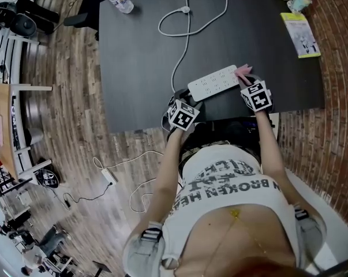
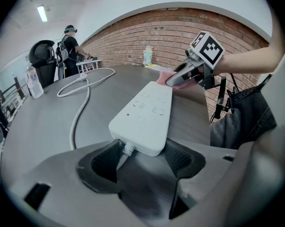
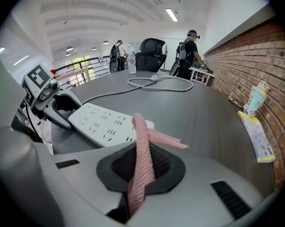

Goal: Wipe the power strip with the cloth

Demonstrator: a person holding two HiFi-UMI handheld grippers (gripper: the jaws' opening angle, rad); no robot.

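One dark table [image 1: 139, 68] carries everything. The power strip [image 1: 213, 83] lies by its near edge, its cord [image 1: 182, 56] looping toward the far edge. The left gripper [image 2: 141, 157] clamps the strip's cord end. A booklet [image 1: 300, 34] and cup [image 1: 300, 0] sit at the far right corner, and a bottle [image 1: 120, 0] at the far left corner. The right gripper [image 3: 140, 167] pinches the pink cloth [image 3: 142, 136] at the strip's other end.

Left gripper [image 2: 142, 156] clamps power strip [image 2: 144, 110]; right gripper [image 3: 142, 169] pinches cloth [image 3: 140, 131].

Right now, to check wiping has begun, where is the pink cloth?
The cloth is pinched in the right gripper at the power strip's end away from its cord, near the table's front edge, right of centre in the head view.
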